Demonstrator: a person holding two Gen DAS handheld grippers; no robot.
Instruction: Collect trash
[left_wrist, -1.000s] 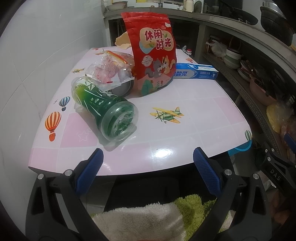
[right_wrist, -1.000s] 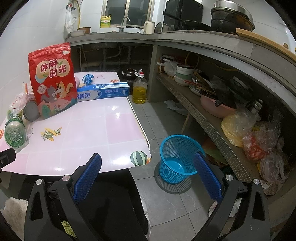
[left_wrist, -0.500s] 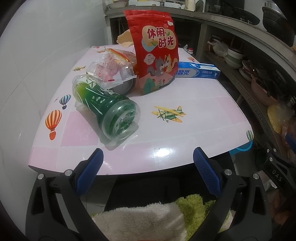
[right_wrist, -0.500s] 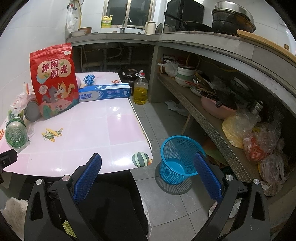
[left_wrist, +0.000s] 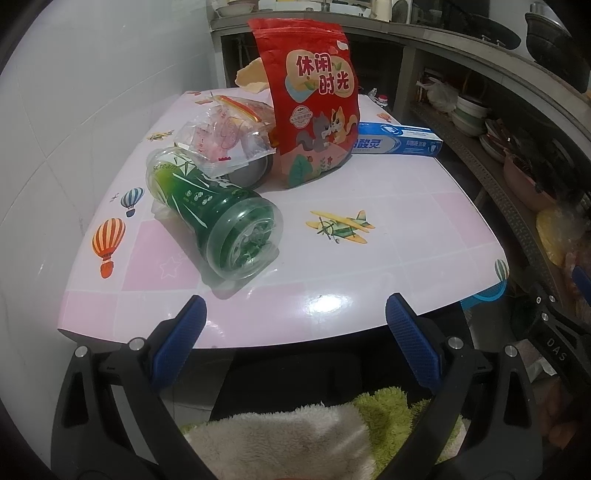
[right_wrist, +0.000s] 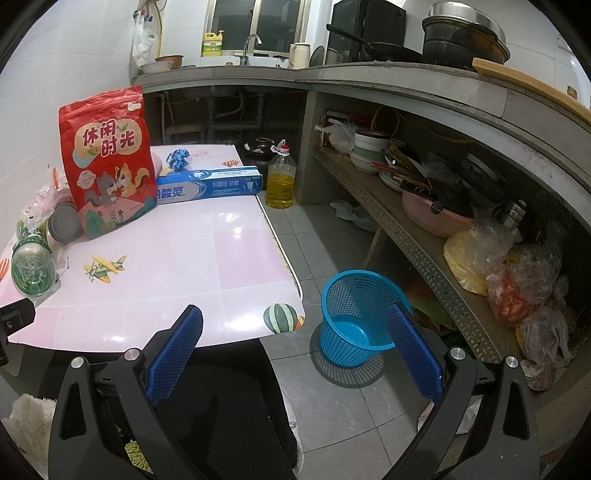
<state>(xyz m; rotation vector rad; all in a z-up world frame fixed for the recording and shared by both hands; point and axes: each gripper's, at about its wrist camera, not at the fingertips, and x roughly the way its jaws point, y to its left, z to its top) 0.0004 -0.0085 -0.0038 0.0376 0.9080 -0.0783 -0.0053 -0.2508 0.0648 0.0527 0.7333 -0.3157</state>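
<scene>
On the pink table (left_wrist: 369, 266), printed with balloons and a small aeroplane, the following lie clustered toward the tiled-wall side:

- Green plastic bottle (left_wrist: 218, 218), on its side, base turned toward the left claw; seen also at the table's left edge from the right wrist (right_wrist: 32, 266).
- Clear crumpled wrapper (left_wrist: 225, 142) with pink print, resting partly over the bottle's far end and over a round grey lid or tin (left_wrist: 251, 171), which cannot be told apart further.
- Red snack bag (left_wrist: 314, 110), upright, squirrel print, just beside the wrapper (right_wrist: 107, 162).
- Blue toothpaste box (left_wrist: 399, 144), flat, its end touching or tucked behind the bag (right_wrist: 210, 186).
- Crumpled blue scrap (right_wrist: 178, 157), farther back on the table.

Floor, right of the table: blue mesh basket (right_wrist: 354, 317), upright, nothing visible inside; a bottle of yellow oil (right_wrist: 280, 179) stands farther back.

Left claw (left_wrist: 295, 325): fingers spread wide, holding nothing, just short of the table's near edge. Right claw (right_wrist: 293, 341): spread wide, holding nothing, between the table corner and the basket.
</scene>
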